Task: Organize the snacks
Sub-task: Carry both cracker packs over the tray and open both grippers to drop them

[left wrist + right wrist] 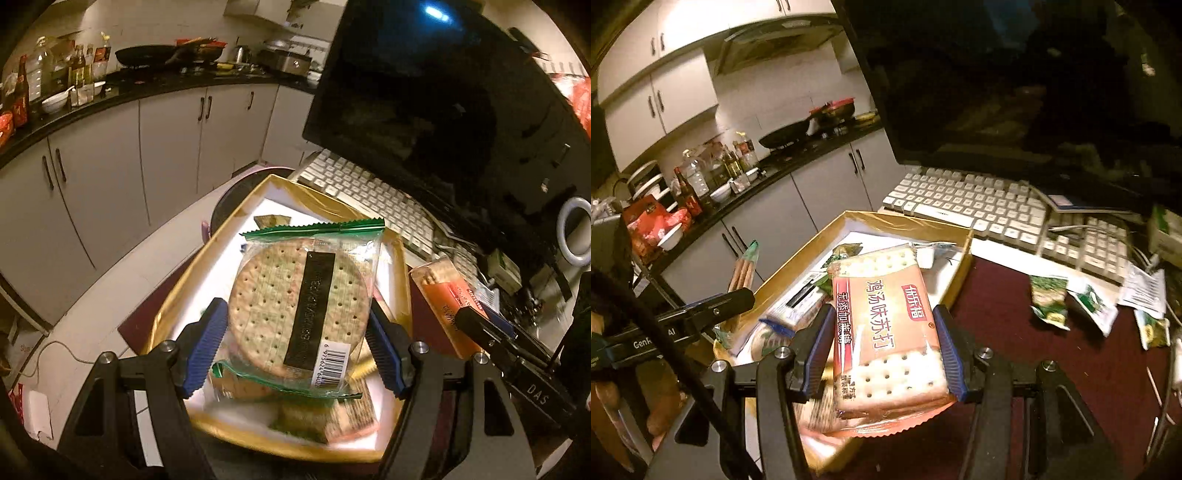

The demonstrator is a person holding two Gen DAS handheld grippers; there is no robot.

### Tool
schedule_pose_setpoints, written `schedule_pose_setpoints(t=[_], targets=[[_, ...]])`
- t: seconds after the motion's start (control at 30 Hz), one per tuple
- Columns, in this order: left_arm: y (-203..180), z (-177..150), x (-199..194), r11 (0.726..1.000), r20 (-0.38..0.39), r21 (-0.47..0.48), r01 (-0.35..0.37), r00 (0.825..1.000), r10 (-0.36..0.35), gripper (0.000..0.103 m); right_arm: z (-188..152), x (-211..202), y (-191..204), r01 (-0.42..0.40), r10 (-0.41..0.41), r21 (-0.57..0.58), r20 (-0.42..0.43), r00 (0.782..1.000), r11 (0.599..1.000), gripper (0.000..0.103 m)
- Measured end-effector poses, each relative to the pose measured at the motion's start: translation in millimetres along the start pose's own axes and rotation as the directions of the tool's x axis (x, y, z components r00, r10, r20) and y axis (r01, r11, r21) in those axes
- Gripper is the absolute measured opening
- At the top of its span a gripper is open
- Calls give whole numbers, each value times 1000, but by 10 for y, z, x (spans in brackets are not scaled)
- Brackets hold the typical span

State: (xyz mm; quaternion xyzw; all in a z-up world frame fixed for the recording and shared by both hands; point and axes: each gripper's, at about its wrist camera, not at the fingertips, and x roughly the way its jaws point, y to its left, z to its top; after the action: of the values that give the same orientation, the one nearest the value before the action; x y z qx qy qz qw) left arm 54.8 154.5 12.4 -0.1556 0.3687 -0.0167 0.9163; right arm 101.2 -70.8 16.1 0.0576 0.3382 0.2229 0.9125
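Note:
My left gripper (295, 332) is shut on a clear green-edged pack of round crackers (295, 295) and holds it over the gold-rimmed white box (177, 291). Other snack packs (332, 417) lie in the box below it. My right gripper (882, 350) is shut on an orange pack of square soda crackers (886, 325) just above the near end of the same box (960, 258). The right gripper's pack also shows at the right in the left wrist view (443, 295). The left gripper's round crackers stand edge-on at the left in the right wrist view (742, 269).
Several small green and white snack packets (1049, 299) lie on the dark red mat (1015, 350) right of the box. A white keyboard (979, 206) and a dark monitor (1015, 74) stand behind. Kitchen cabinets and a cluttered counter (110, 85) are beyond.

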Motion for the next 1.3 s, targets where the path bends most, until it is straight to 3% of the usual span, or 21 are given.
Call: schedule_pose_setpoints(t=[0.2,0.43,0.63,0.73,0.87,0.97,1.07,1.2,1.3], targets=[[52,360,460,1000,-90,13,3,996,-2,74,320,609,-45,-10,15,51,-103,995,999,54],[178,740,1024,997,-175,13,-71,982,72,74,605,1097,-99,27,-7,125,-157,988,992,54],[67,758,1287,987,-206,100,-124,968,142,74,641,1300,-40,76,-57,108,-169,984,991,55],[41,753,1314,984,-199,121,-130,968,152,75,618,1344,-117,54,-27,160,-171,985,986,56],[37,738,1343,982,-196,144,-122,969,149,78,652,1257,-175,-24,48,173,-133,990,985,63],[64,726,1407,987,-247,135,-81,962,113,81,718,1065,-232,-81,98,190,-81,992,978,73],[124,731,1382,994,-267,92,-56,961,78,82,726,740,-299,-121,128,189,-24,992,975,74],[131,684,1127,995,-196,79,-62,978,76,86,509,241,-501,-149,142,193,50,989,970,77],[129,566,830,998,-109,18,-62,992,64,86,252,2,-725,-145,137,185,52,989,972,77]])
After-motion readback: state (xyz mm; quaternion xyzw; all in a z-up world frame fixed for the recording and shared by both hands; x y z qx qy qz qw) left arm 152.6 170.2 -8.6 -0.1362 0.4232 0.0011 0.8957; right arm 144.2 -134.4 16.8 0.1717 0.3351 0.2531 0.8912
